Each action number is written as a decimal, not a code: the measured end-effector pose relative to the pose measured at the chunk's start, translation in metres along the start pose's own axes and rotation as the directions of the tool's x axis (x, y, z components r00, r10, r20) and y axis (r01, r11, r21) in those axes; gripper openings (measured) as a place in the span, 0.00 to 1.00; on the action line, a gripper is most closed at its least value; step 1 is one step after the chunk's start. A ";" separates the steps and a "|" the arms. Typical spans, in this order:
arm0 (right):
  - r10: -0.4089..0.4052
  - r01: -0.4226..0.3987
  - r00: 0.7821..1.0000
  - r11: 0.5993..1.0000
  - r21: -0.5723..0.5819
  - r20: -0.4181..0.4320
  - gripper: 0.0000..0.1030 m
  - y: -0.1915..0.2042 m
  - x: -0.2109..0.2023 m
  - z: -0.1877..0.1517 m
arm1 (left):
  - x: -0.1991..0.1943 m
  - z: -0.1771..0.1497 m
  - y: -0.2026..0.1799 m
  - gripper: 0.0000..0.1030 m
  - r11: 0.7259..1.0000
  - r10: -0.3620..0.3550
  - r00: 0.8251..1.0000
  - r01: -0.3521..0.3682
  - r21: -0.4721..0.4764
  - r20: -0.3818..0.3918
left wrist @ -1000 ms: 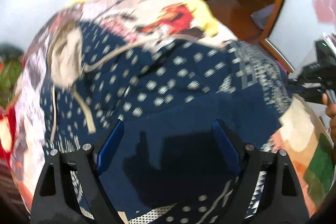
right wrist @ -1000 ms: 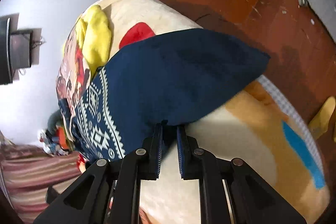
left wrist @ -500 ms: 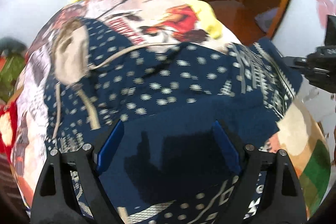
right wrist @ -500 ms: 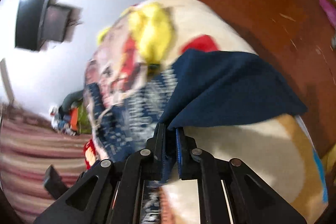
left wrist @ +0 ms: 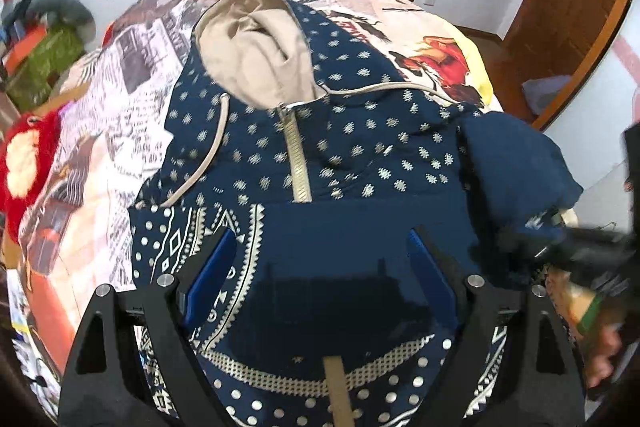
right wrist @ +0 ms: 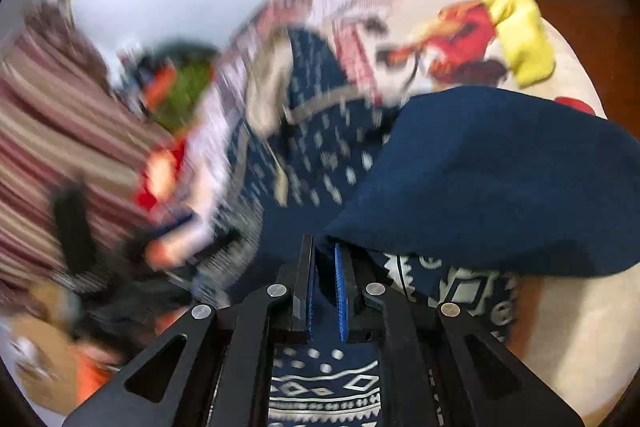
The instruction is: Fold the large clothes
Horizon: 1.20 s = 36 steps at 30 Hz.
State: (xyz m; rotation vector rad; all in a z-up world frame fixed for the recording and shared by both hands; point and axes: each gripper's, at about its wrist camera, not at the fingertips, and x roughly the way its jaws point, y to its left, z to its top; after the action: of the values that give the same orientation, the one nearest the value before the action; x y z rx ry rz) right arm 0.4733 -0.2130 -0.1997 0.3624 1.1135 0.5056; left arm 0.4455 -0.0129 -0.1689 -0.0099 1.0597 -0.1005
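Observation:
A navy hoodie [left wrist: 360, 155] with white dots, a beige hood [left wrist: 256, 55] and a beige zip lies front up on the bed. My left gripper [left wrist: 320, 267] hovers open over its plain navy lower front, blue pads wide apart and nothing pinched between them. My right gripper [right wrist: 323, 267] is shut on the edge of the hoodie's right sleeve [right wrist: 500, 179], which is lifted and drawn in over the hoodie body with its plain navy side showing. In the left wrist view that sleeve [left wrist: 512, 163] bulges at the right, with the right gripper [left wrist: 568, 251] blurred beside it.
A printed bedspread [left wrist: 132, 99] covers the bed. A yellow cloth [right wrist: 520, 39] lies at its far corner, and a red plush toy [left wrist: 28, 155] sits off its left side. A wooden door [left wrist: 568, 7] stands at the back right. A person's hand [left wrist: 604, 355] shows low at the right.
The right gripper has rolled and carried the sleeve up and in over the hoodie body. The left gripper has shifted along the hoodie, still open, so the hood and zip now show.

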 end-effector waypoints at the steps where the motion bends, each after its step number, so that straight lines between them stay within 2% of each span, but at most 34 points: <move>1: -0.042 0.042 0.998 0.999 -0.007 -0.040 0.07 0.002 0.014 -0.007 | -0.002 -0.001 0.002 0.84 1.000 -0.003 1.000 0.003 -0.001 0.000; 3: -0.097 0.098 0.988 0.995 -0.001 -0.116 0.07 -0.004 0.028 -0.017 | -0.005 -0.002 0.000 0.84 1.000 -0.012 1.000 0.012 0.007 0.002; 4: -0.130 0.133 0.977 0.991 0.005 -0.170 0.07 -0.011 0.035 -0.022 | -0.007 -0.001 -0.005 0.84 0.999 -0.027 1.000 0.027 0.017 0.003; 6: -0.131 0.139 0.960 0.990 0.017 -0.246 0.07 -0.023 0.045 -0.030 | -0.009 0.001 -0.016 0.84 0.998 -0.062 0.998 0.062 0.032 0.008; 9: -0.066 0.079 0.974 0.996 0.049 -0.219 0.07 -0.036 0.034 -0.039 | 0.000 0.006 -0.046 0.84 0.988 -0.139 0.990 0.139 0.065 -0.012; 12: -0.033 0.052 0.971 0.996 0.075 -0.239 0.07 -0.044 0.029 -0.047 | 0.035 0.010 -0.080 0.85 0.975 -0.195 0.974 0.205 0.088 -0.114; 13: -0.030 0.051 0.970 0.995 0.081 -0.242 0.07 -0.045 0.027 -0.049 | 0.053 0.009 -0.090 0.85 0.977 -0.191 0.969 0.204 0.070 -0.159; 16: -0.037 0.057 0.970 0.996 0.075 -0.242 0.07 -0.047 0.020 -0.055 | 0.085 0.002 -0.105 0.85 0.984 -0.141 0.966 0.162 0.079 -0.217; 19: -0.077 0.086 0.963 0.996 0.024 -0.257 0.07 -0.044 0.003 -0.062 | 0.093 -0.002 -0.108 0.89 0.986 -0.047 0.981 0.076 0.149 -0.187; 20: -0.102 0.104 0.962 0.995 -0.003 -0.252 0.07 -0.044 -0.007 -0.063 | 0.091 -0.002 -0.107 0.89 0.984 -0.028 0.984 0.058 0.168 -0.176; 22: -0.179 0.167 0.963 0.983 -0.075 -0.201 0.07 -0.047 -0.031 -0.068 | 0.085 -0.001 -0.103 0.88 0.976 0.085 0.985 -0.052 0.210 -0.149; 23: -0.208 0.194 0.961 0.977 -0.092 -0.182 0.07 -0.049 -0.039 -0.069 | 0.079 -0.001 -0.100 0.87 0.973 0.111 0.984 -0.080 0.218 -0.136; 24: -0.257 0.243 0.956 0.964 -0.110 -0.142 0.07 -0.056 -0.055 -0.071 | 0.074 0.000 -0.097 0.85 0.974 0.105 0.986 -0.076 0.216 -0.126; 26: -0.297 0.289 0.951 0.953 -0.094 -0.088 0.07 -0.068 -0.076 -0.073 | 0.051 0.004 -0.099 0.85 0.977 0.048 0.995 -0.027 0.210 -0.093; 30: -0.342 0.342 0.940 0.939 0.033 -0.006 0.07 -0.108 -0.117 -0.075 | 0.013 0.016 -0.134 0.86 0.959 -0.014 1.000 0.016 0.282 -0.008; 33: -0.359 0.354 0.933 0.928 0.119 0.018 0.07 -0.130 -0.137 -0.078 | 0.005 0.024 -0.181 0.87 0.934 -0.065 0.998 0.056 0.353 0.012; 36: -0.355 0.347 0.934 0.923 0.167 0.022 0.07 -0.143 -0.149 -0.079 | 0.016 0.025 -0.236 0.88 0.894 -0.100 0.995 0.100 0.437 -0.023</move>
State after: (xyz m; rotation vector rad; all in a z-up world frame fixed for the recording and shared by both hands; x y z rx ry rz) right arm 0.3785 -0.4124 -0.1934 0.3046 1.1413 0.0871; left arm 0.4572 -0.2504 -0.1575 0.3445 1.0172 -0.4322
